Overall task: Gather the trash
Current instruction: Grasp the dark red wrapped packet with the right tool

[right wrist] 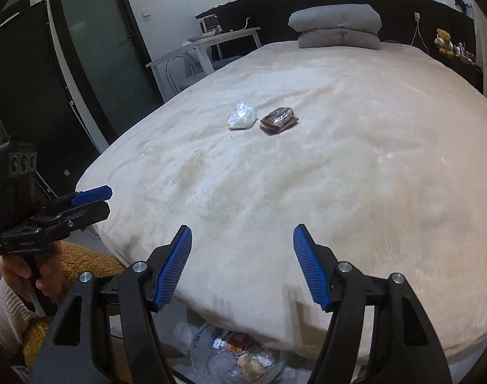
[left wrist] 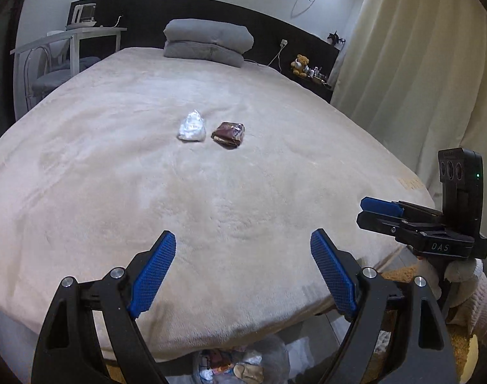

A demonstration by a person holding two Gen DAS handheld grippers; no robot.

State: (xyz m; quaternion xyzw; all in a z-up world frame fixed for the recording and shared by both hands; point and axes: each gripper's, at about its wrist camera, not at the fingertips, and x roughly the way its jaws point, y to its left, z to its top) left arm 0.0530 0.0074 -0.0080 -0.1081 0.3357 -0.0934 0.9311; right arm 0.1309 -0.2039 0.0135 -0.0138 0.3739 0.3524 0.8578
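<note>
While both grippers hung over the foot of the bed (left wrist: pixel 115 166), nothing was between either pair of blue pads. We saw the left gripper (left wrist: pixel 243 256) spread wide and empty, and the right gripper (right wrist: pixel 241 252) parted somewhat less, also empty. The trash left to collect lay well ahead of both, near the middle of the cream blanket: a crumpled white wad (left wrist: pixel 192 127), perhaps plastic film or tissue, and just beside it a dark brown wrapper (left wrist: pixel 229 135) with a shiny skin. Below the mattress edge sat a clear trash bag (right wrist: pixel 230 355) that already held scraps.

We judged the risks to lie mostly in the reach. The two pieces sat so near each other that one set of jaws going for the wad could nudge the wrapper aside, or pinch both and drop one on the way back. The plush blanket was soft, so pads pressed down hard could gather a fold of it with the trash and drag the cover. The wad looked light and springy; a shallow grip might let it slip out. The wrapper's glossy surface could slide between the ribbed pads unless it was taken across its thicker middle. Because the bag showed only partly at the bottom of both views, a release made too early could land trash on the floor.
</note>
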